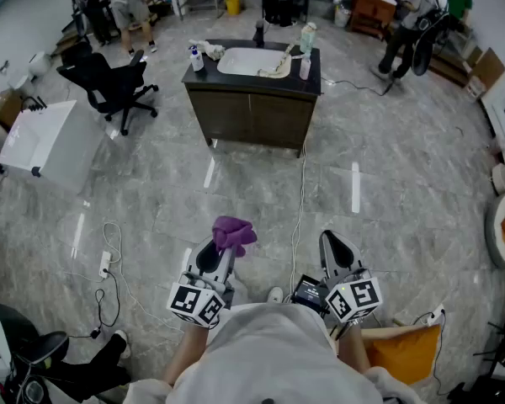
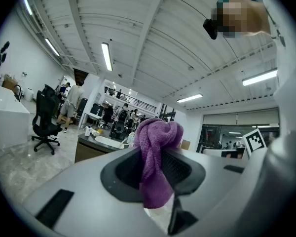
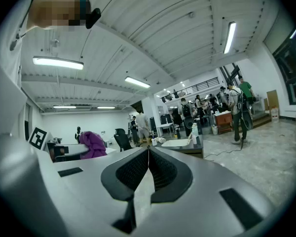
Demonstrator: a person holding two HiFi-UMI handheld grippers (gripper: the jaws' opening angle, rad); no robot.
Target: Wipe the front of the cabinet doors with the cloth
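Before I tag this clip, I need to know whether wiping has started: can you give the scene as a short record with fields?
left gripper: shut on the purple cloth, held low in front of the person
right gripper: shut, nothing between its jaws
cabinet: dark, doors closed, standing ahead and well apart from both grippers
cabinet top: white sink, bottles
wiping: not yet begun; the cloth touches no door

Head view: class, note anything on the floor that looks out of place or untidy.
A loose cable trails from the cabinet toward the person, and a power strip lies loose at left. Both are likely trip hazards.
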